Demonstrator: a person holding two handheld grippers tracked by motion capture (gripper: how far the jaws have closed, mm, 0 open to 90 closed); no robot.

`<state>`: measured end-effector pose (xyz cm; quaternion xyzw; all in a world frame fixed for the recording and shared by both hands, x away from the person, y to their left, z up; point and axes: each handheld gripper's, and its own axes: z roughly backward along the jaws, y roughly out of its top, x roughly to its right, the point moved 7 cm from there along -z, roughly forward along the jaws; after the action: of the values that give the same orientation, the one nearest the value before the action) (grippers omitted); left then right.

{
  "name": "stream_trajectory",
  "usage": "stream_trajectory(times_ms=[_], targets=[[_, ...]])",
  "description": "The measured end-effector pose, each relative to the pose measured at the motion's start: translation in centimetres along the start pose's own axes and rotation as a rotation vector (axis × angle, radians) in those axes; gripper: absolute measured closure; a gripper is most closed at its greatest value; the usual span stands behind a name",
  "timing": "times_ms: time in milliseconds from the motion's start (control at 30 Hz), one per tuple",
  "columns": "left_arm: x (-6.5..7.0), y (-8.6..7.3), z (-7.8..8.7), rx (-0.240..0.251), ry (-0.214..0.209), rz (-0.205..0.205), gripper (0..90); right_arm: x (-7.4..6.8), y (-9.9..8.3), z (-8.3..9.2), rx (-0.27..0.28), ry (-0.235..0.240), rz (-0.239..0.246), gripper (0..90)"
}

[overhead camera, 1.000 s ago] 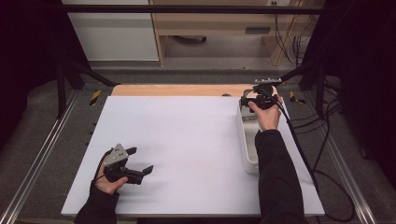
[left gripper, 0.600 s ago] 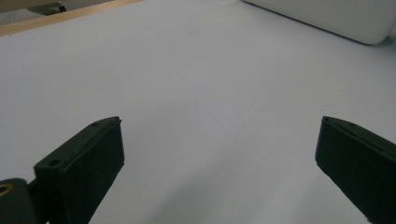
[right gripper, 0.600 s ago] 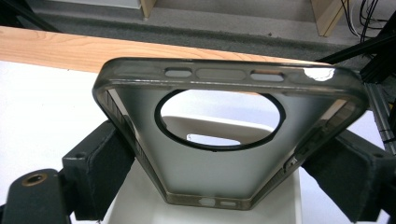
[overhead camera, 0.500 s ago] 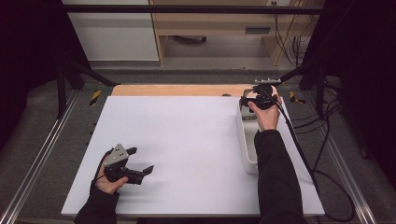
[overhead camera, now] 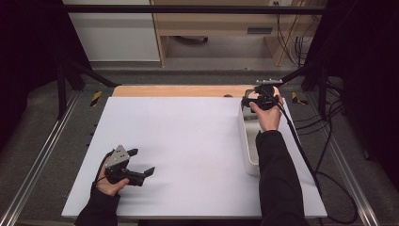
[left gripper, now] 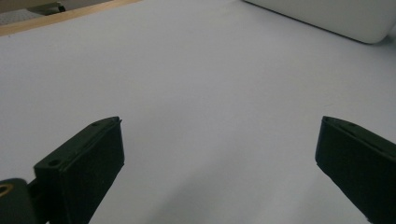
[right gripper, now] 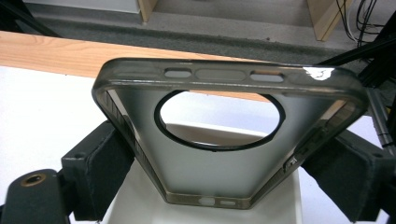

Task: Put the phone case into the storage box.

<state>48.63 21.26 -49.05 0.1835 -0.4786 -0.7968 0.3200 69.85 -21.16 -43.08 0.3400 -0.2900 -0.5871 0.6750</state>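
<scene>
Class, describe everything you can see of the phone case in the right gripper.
The phone case is a smoky, translucent grey shell, seemingly soft plastic, with a large round camera opening, side button slots and small end holes. It is empty, held open side up between the jaws of the right gripper, pinched at both long edges above the white tray.

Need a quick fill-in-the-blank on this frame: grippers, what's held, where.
1. The right gripper is shut on a translucent phone ____.
2. The phone case has a large ____ cutout.
3. The left gripper hovers over the white table with its jaws ____.
4. The case is held above a white ____.

Missing words: case; round; open; tray
</scene>
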Motion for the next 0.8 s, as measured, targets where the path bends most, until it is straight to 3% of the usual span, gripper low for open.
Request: stream_trajectory(times_ms=[800], targets=[[0.01, -0.01, -0.02, -0.001, -0.001, -0.002, 1.0, -0.19, 0.22, -0.21, 0.011, 0.024, -0.009, 8.1]])
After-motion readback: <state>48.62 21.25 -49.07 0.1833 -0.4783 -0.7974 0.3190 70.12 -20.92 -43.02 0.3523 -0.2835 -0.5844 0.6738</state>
